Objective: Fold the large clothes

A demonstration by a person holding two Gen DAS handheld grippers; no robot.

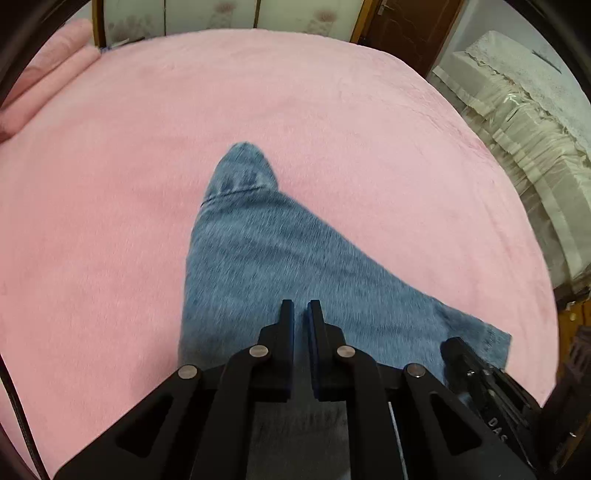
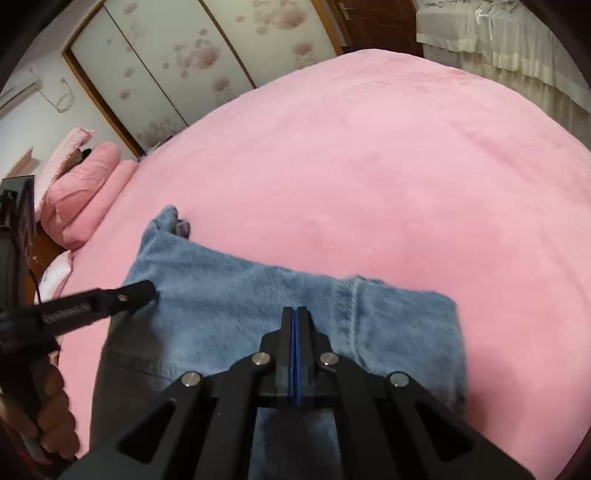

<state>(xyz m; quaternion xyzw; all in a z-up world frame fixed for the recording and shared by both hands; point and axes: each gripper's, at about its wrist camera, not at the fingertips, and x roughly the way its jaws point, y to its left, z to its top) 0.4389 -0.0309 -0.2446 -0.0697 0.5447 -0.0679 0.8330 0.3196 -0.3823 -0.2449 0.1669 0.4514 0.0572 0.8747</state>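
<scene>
A pair of blue jeans (image 1: 258,258) lies on the pink bed cover (image 1: 110,184), one end pointing away from me. My left gripper (image 1: 301,306) hovers over the jeans with a narrow gap between its fingers and nothing in them. In the right wrist view the jeans (image 2: 229,302) lie folded across the cover (image 2: 369,184). My right gripper (image 2: 295,312) is above them with its fingers pressed together and nothing visibly between them. The left gripper (image 2: 147,290) shows at the left, its tip at the jeans' near left edge. The right gripper's tip (image 1: 452,349) shows in the left wrist view.
Pink pillows (image 2: 81,192) lie at the head of the bed. A flowered sliding wardrobe (image 2: 184,55) stands behind. A cream covered piece of furniture (image 1: 524,122) stands beside the bed on the right. A dark wooden door (image 1: 402,29) is at the back.
</scene>
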